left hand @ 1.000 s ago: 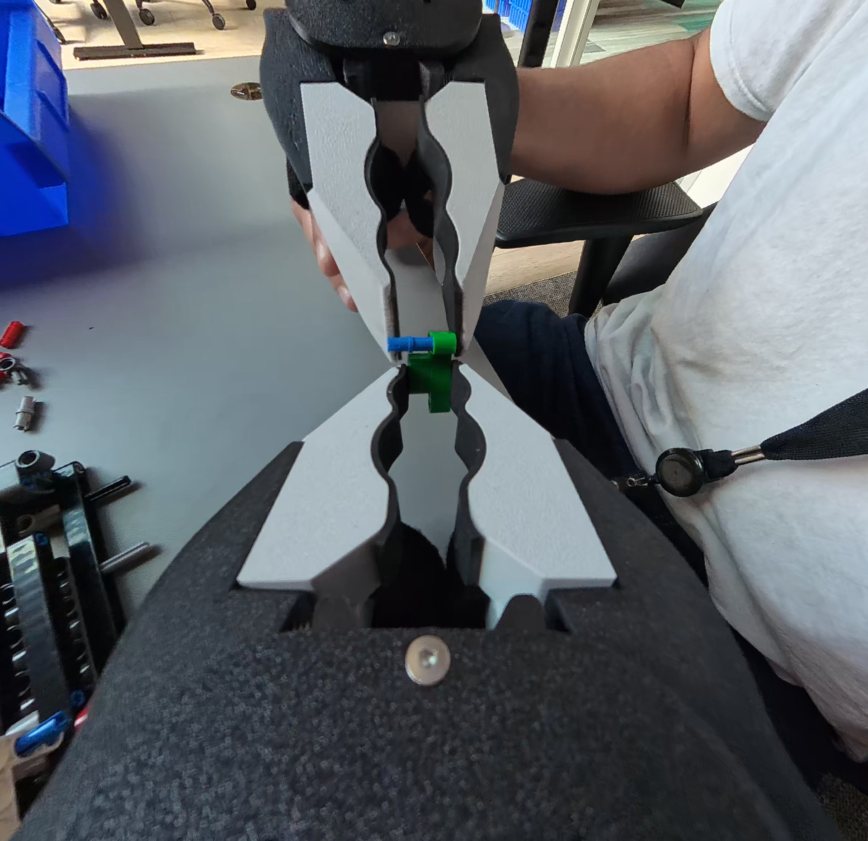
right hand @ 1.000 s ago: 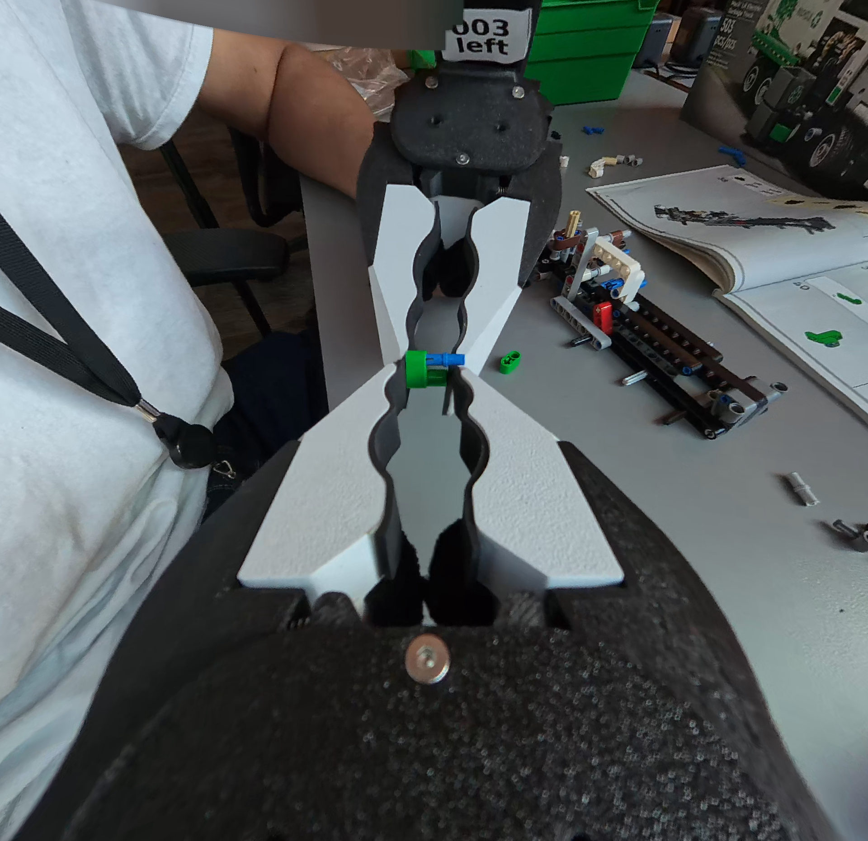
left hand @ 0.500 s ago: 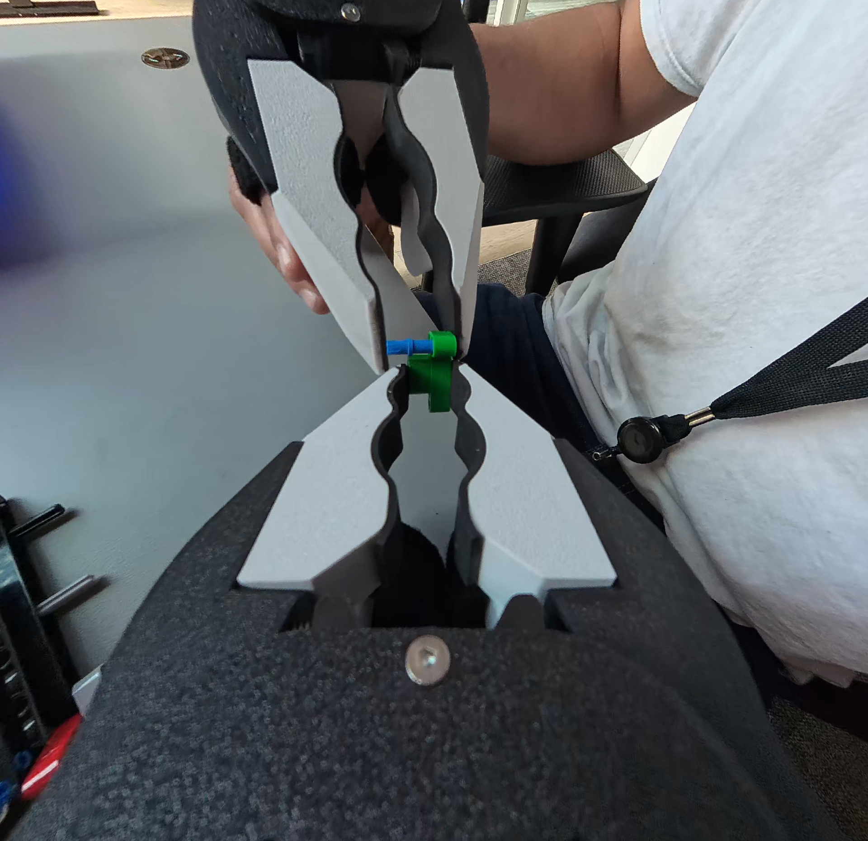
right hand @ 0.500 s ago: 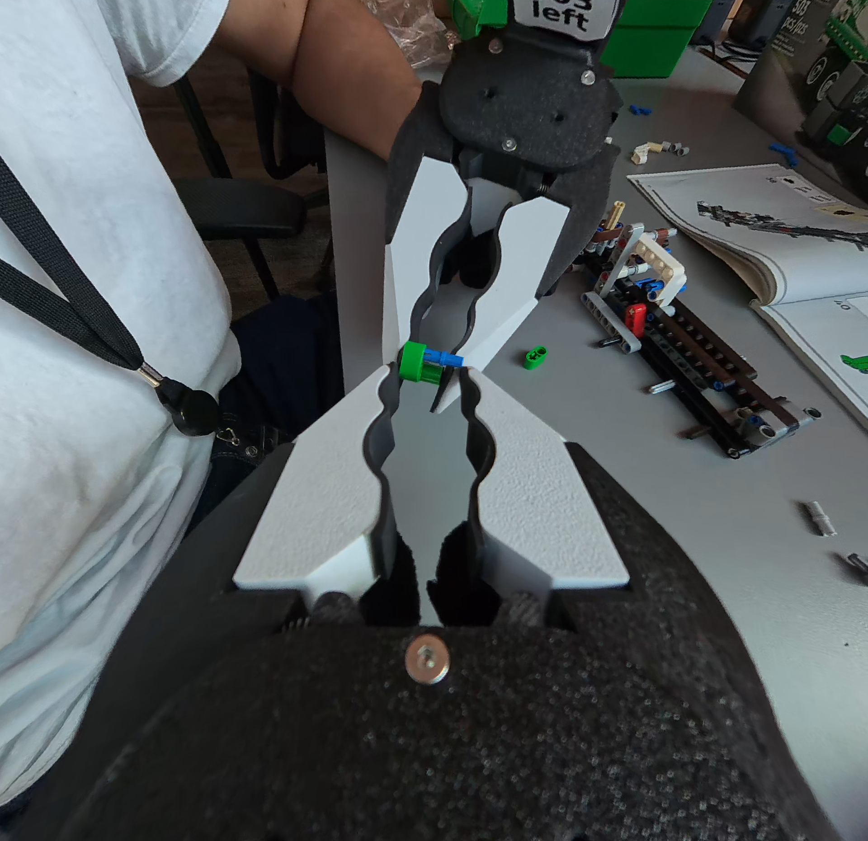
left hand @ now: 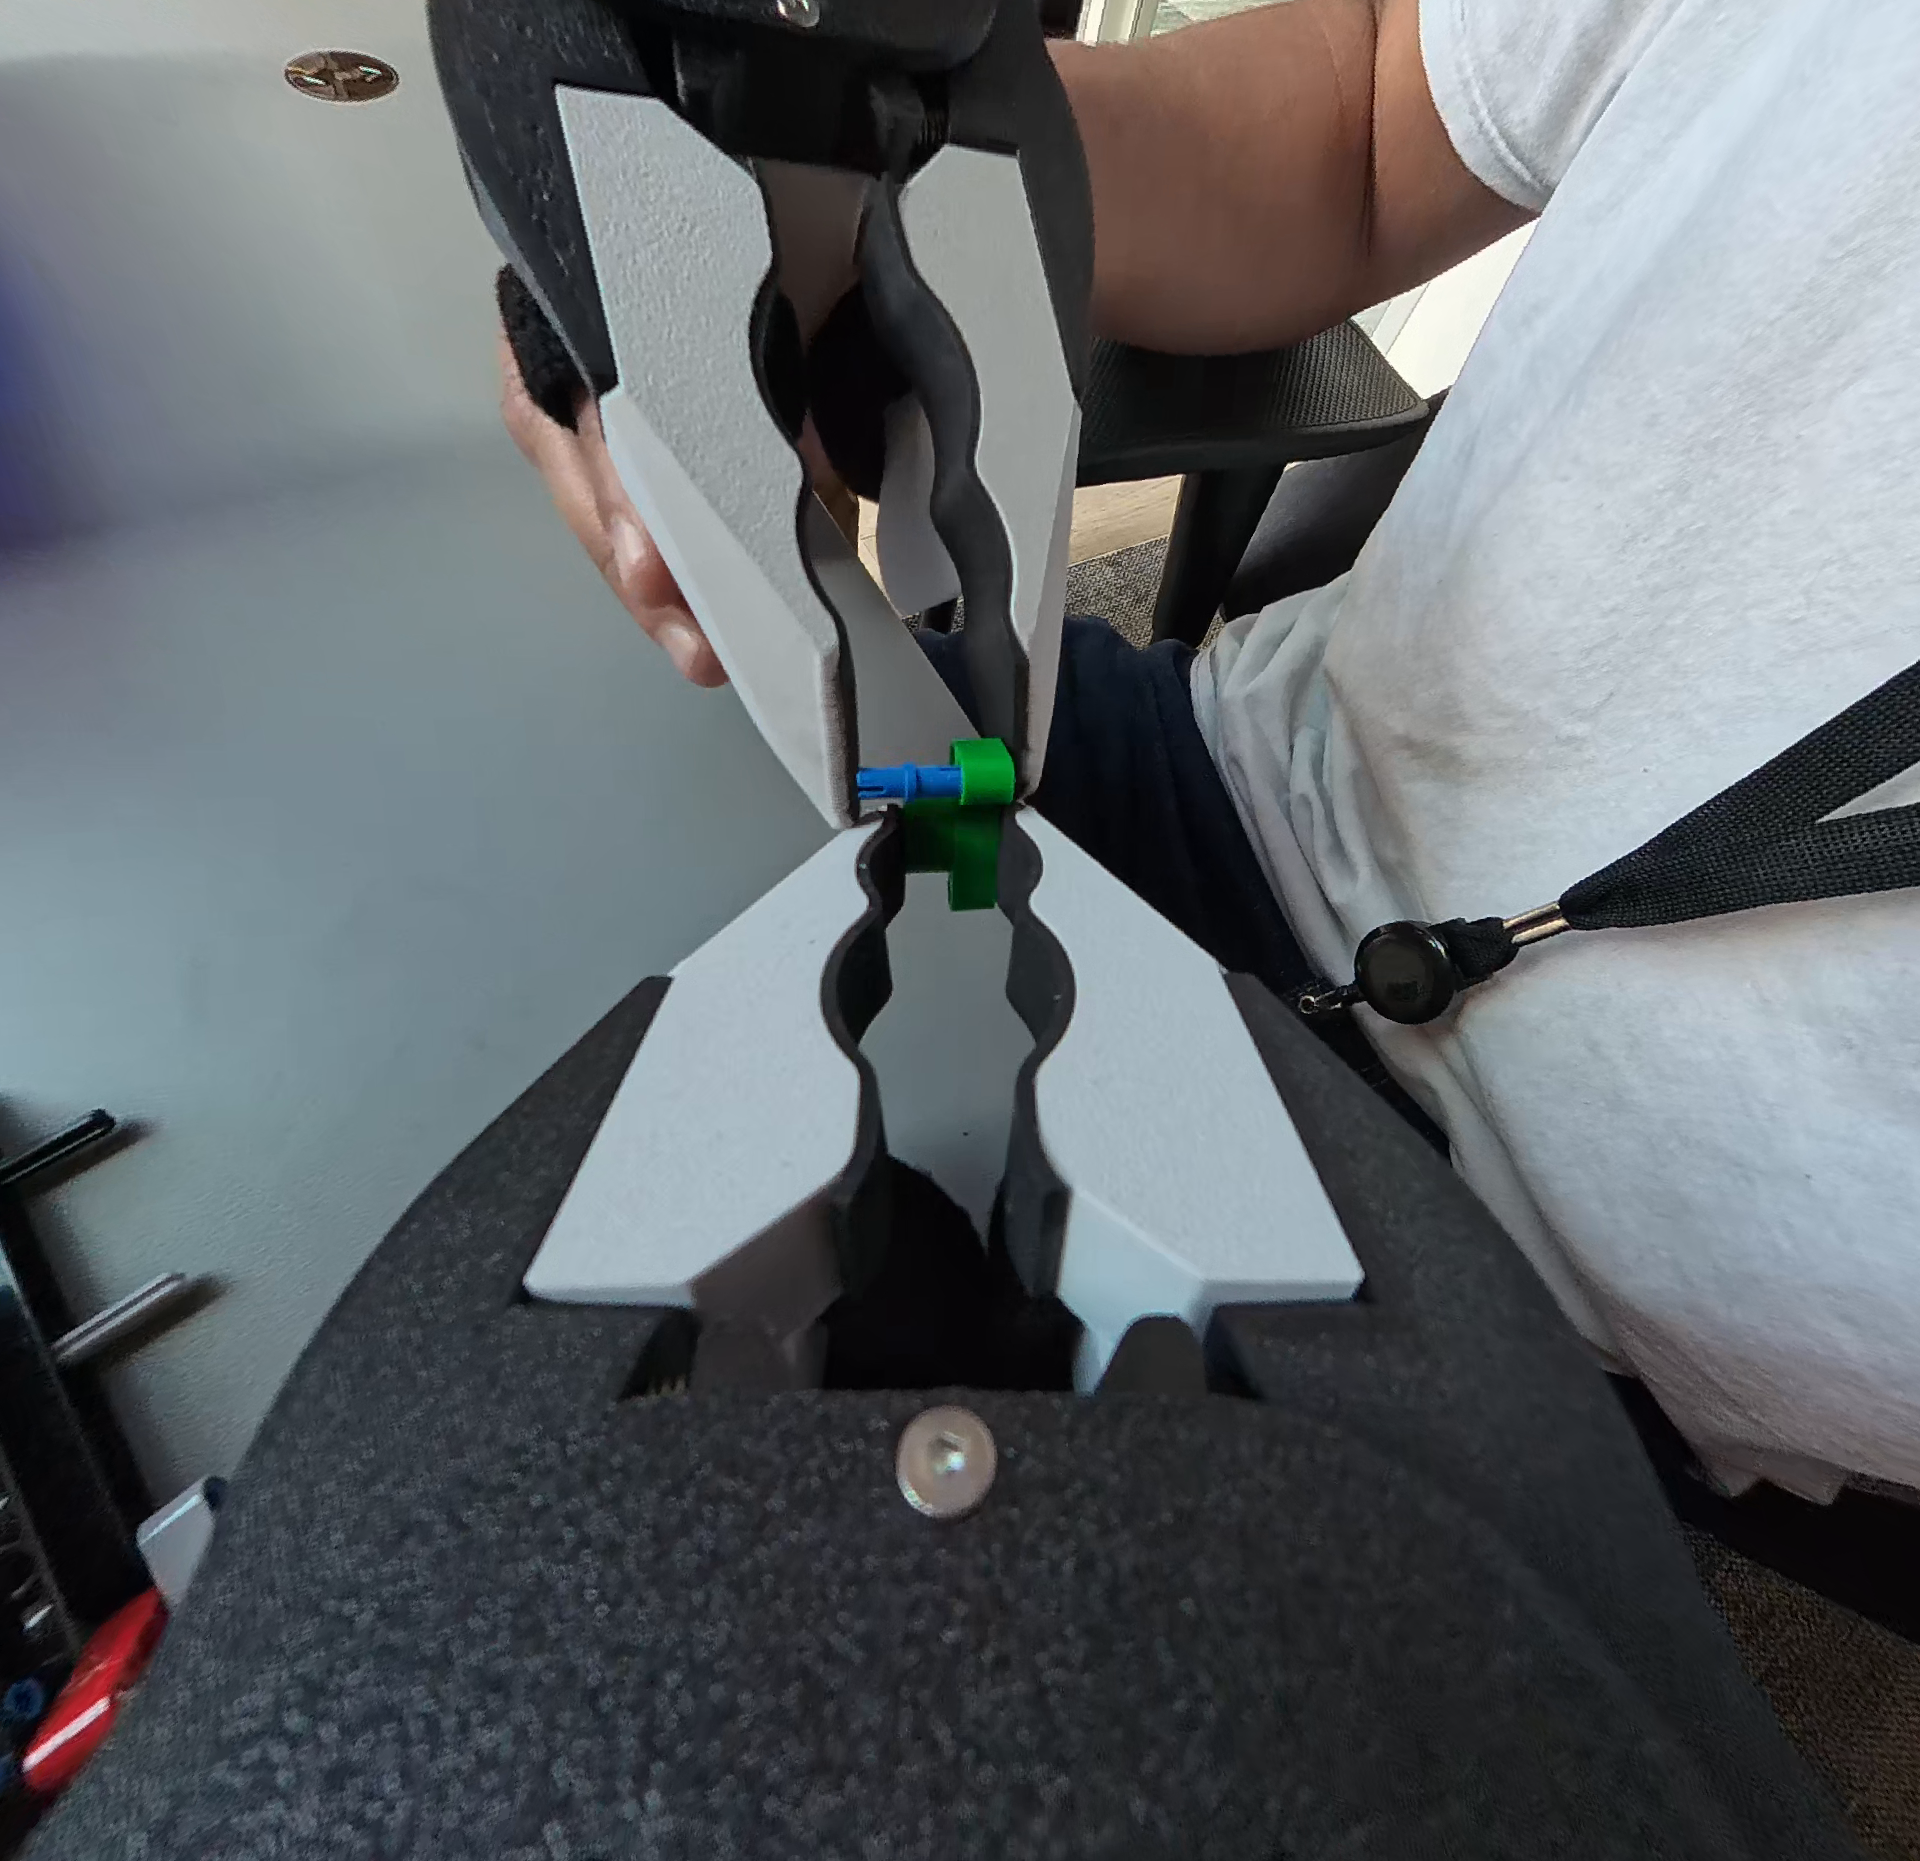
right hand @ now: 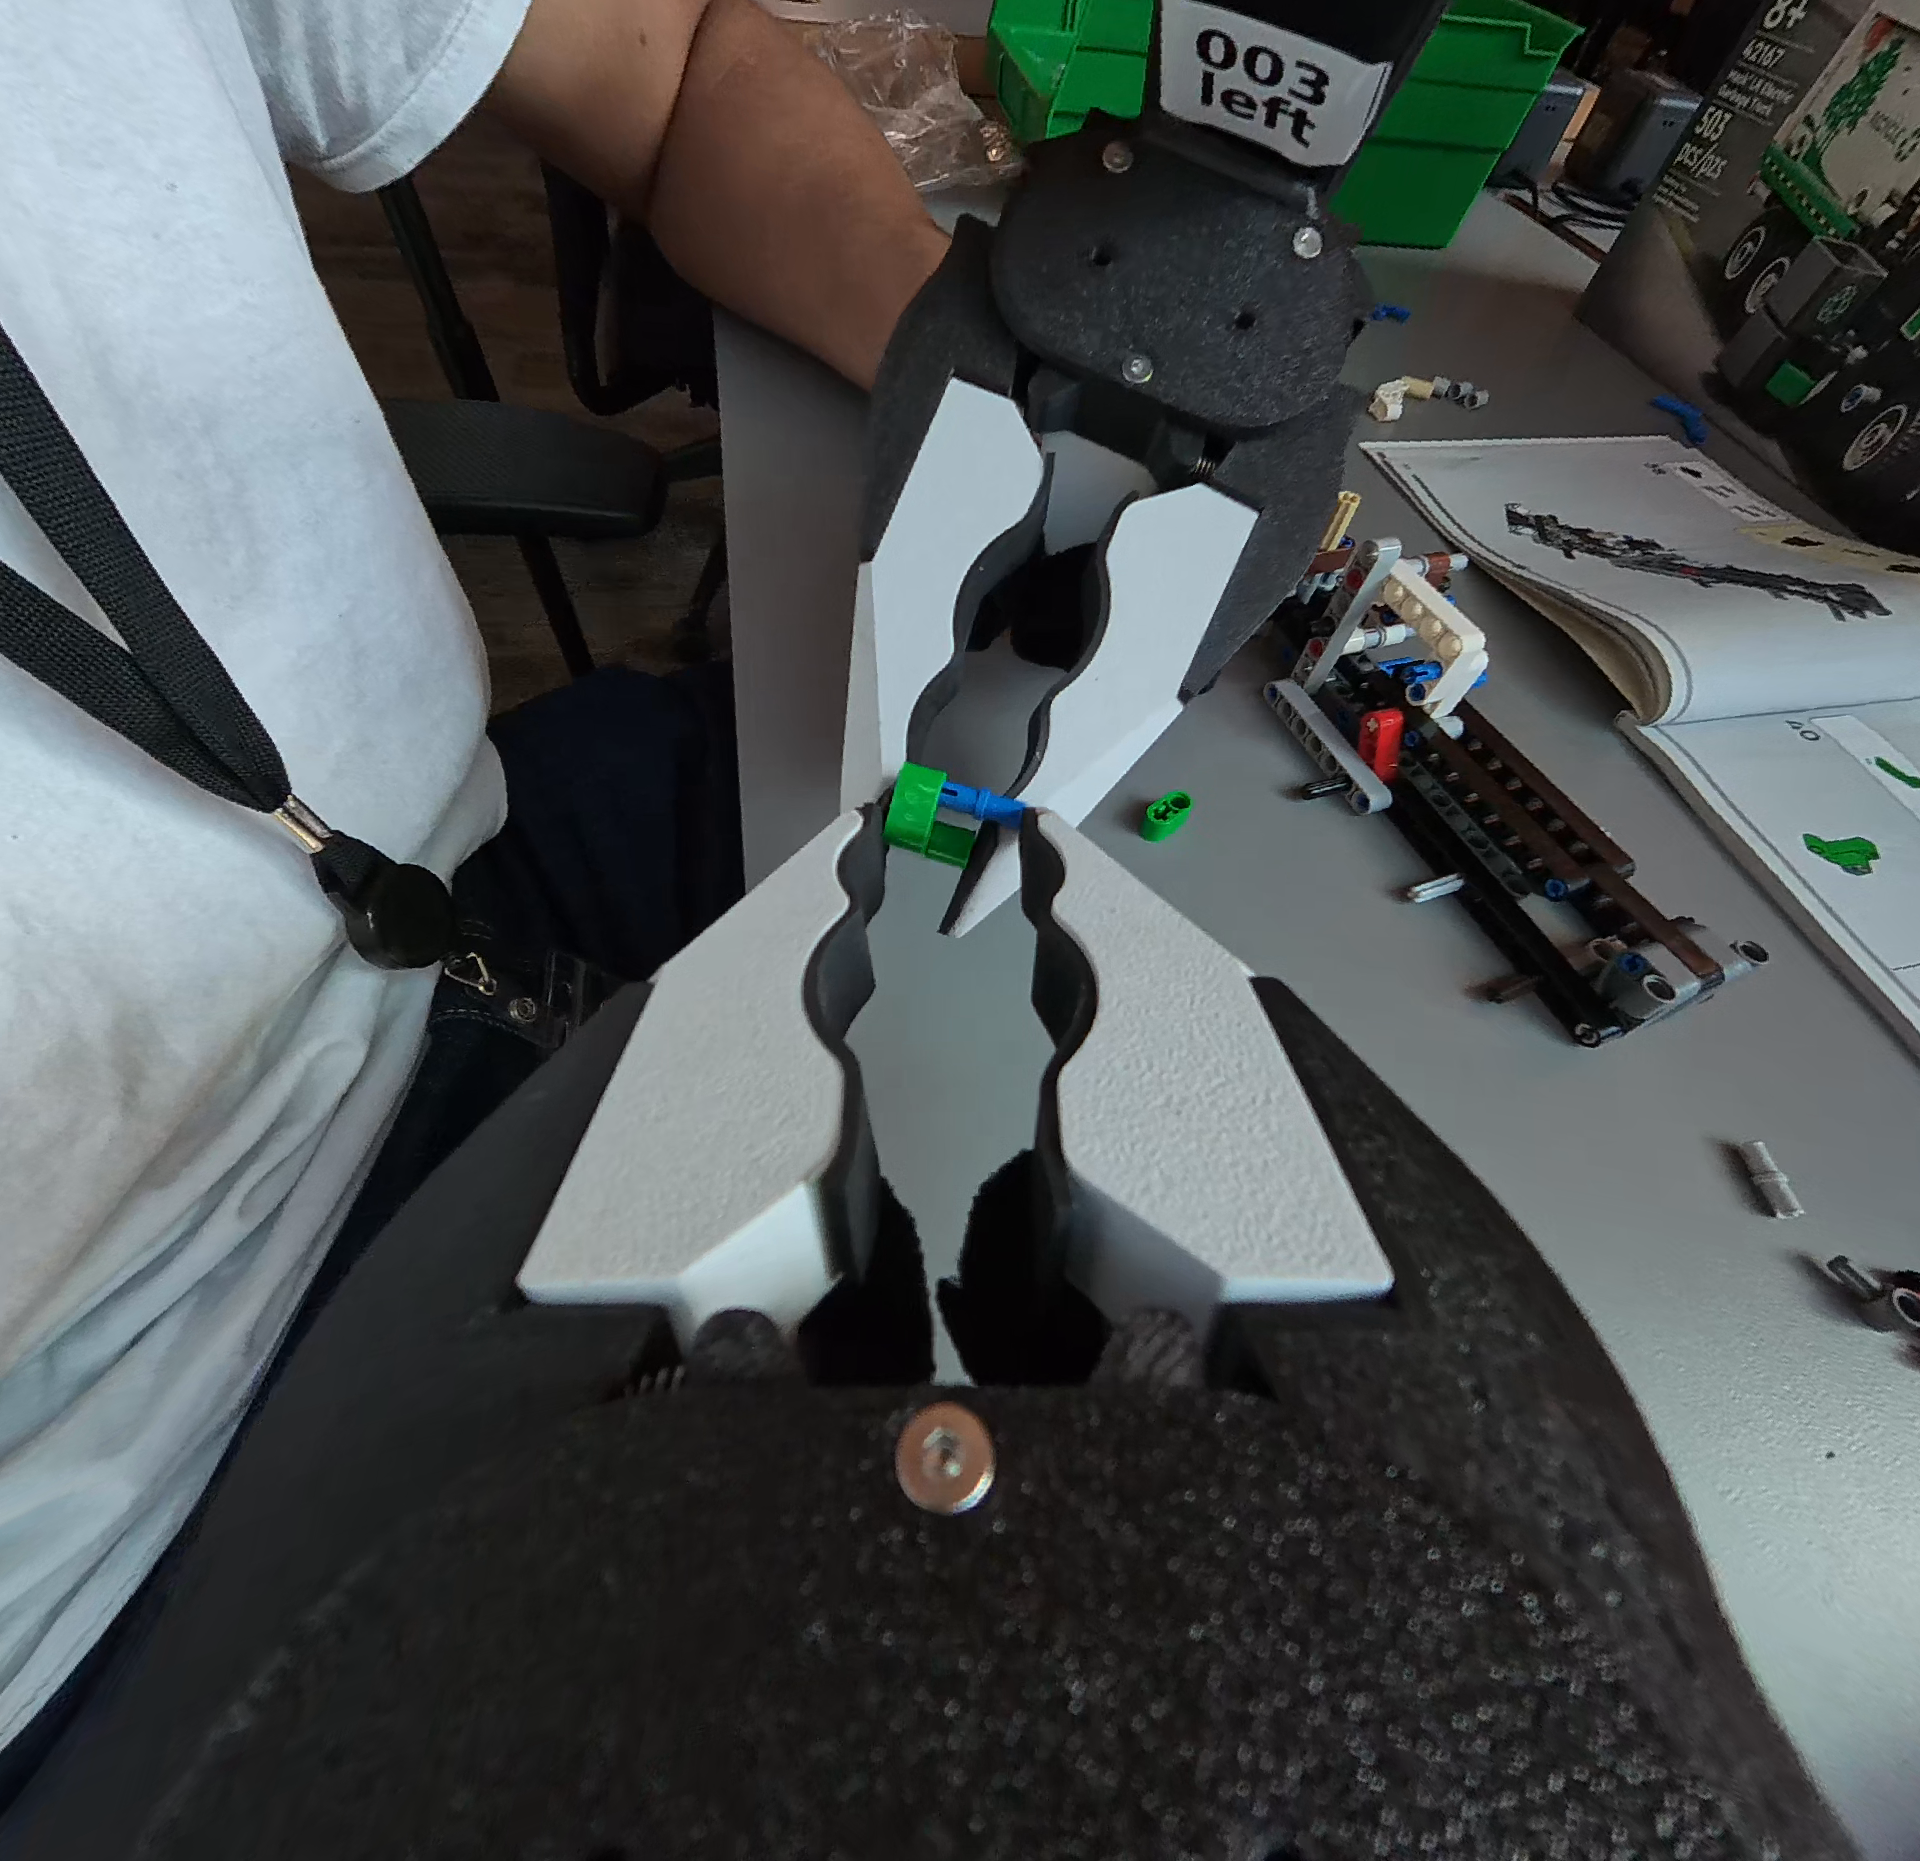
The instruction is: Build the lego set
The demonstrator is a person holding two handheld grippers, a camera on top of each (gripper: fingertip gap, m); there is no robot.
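Observation:
My left gripper (left hand: 951, 840) is shut on a green connector (left hand: 961, 861), held in the air by the table's near edge. A blue pin (left hand: 899, 781) sticks out sideways from the connector's top. My right gripper (right hand: 951, 824) faces the left one tip to tip. Its jaws are shut across the blue pin (right hand: 982, 801) and the connector's green head (right hand: 914, 809), one pad on each end. The right gripper (left hand: 935, 785) reaches down from above in the left wrist view. The left gripper (right hand: 940, 845) does the same in the right wrist view.
A partly built black chassis (right hand: 1507, 803) lies on the grey table (right hand: 1351, 1032), with an open instruction booklet (right hand: 1714, 616) beyond it. A loose green connector (right hand: 1166, 816) and a small grey pin (right hand: 1766, 1193) lie nearby. Green bins (right hand: 1455, 128) and the set's box (right hand: 1818, 201) stand behind. The person's torso (right hand: 208, 668) is close by. The tips of both grippers are at nearly the same place.
Both grippers have swung together, still joined at the tips, and the left one now looks tilted in the right wrist view. The hold on the connector and pin looks unchanged.

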